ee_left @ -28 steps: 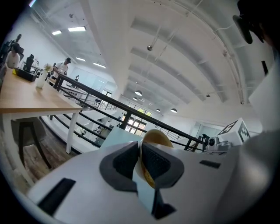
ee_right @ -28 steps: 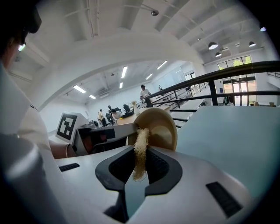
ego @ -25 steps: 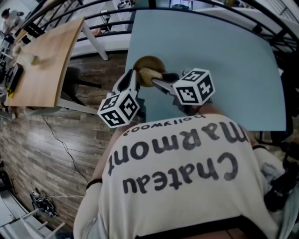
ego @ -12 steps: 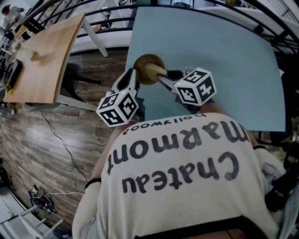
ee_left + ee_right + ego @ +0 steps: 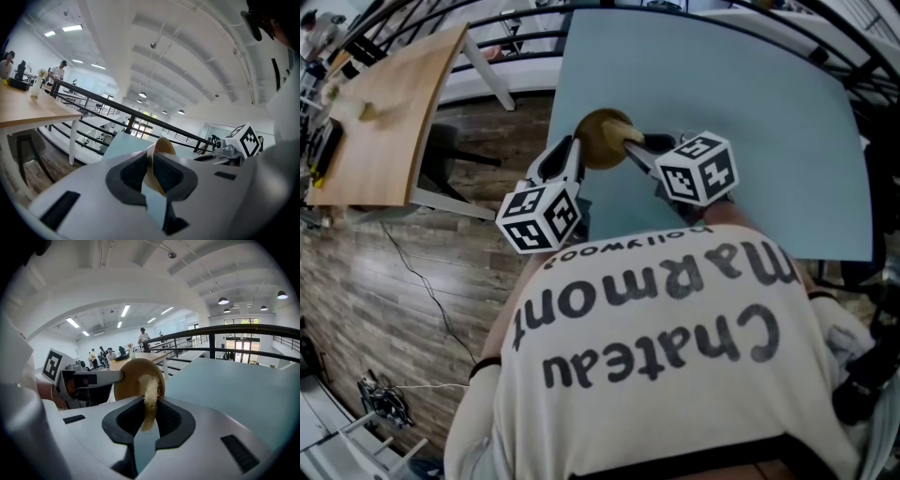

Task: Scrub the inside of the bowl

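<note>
**Bowl.** Tan bowl (image 5: pixel 602 138) sits over the near-left corner of the blue table (image 5: pixel 750 122). It is tilted on edge with its mouth toward the R gripper. Whether it touches the table cannot be told. In the L gripper view it shows edge-on (image 5: pixel 161 146). In the R gripper view it shows as a round face (image 5: pixel 129 378).

**L gripper.** L gripper (image 5: pixel 573 148) approaches from the left, w/ its marker cube (image 5: pixel 539 216) nearest the person. In its own view (image 5: pixel 151 171) the jaws stand narrow, w/ the bowl rim between the pads and both pads on it. The jaws have just been opening slightly. The rim is clamped from the bowl's near-left side.

**R gripper.** R gripper (image 5: pixel 630 147) approaches from the right, w/ its cube (image 5: pixel 698 169) behind it. In its own view (image 5: pixel 149 417) the jaws are nearly together, pinching a pale fibrous scrubber (image 5: pixel 150 397). The free end of the scrubber reaches up past the pads and lies against the bowl's inner face, near its right part. The L gripper's arm shows beyond it, at the bowl's left.

**Surroundings.** A wood table (image 5: pixel 384 112) stands well apart to the left, on a plank floor (image 5: pixel 384 300). A dark railing (image 5: pixel 243 329) runs behind the blue table. The person's printed shirt (image 5: pixel 666 356) fills the lower head view.
</note>
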`<state>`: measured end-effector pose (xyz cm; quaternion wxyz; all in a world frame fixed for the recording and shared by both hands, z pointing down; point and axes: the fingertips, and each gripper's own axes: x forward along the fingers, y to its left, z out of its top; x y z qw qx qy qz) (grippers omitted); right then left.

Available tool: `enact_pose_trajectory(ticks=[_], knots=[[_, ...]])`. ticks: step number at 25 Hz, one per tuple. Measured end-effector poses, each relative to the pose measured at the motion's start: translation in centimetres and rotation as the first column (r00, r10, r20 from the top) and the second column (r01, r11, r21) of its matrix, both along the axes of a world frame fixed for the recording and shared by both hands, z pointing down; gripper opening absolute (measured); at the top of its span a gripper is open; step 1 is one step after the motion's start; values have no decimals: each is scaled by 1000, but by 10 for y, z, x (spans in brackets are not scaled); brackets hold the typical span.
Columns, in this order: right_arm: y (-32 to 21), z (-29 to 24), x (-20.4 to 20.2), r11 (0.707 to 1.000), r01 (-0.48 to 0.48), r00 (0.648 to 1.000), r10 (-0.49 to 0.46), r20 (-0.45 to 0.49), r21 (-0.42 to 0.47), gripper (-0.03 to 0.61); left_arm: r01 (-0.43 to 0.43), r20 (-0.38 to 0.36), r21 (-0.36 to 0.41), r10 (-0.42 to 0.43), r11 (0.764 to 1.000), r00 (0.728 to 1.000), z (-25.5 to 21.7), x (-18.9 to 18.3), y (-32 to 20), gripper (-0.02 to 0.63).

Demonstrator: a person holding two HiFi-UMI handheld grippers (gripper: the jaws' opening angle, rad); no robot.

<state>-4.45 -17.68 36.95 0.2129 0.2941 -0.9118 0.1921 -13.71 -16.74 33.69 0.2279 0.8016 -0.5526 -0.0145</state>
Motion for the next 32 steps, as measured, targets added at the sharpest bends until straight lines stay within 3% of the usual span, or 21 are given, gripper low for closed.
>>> enact_pose_trajectory(ticks=[32], knots=[[-16, -8, 14, 995, -98, 995, 96, 37, 37, 66, -85, 59, -76, 90, 993, 994, 25, 21, 2, 41]])
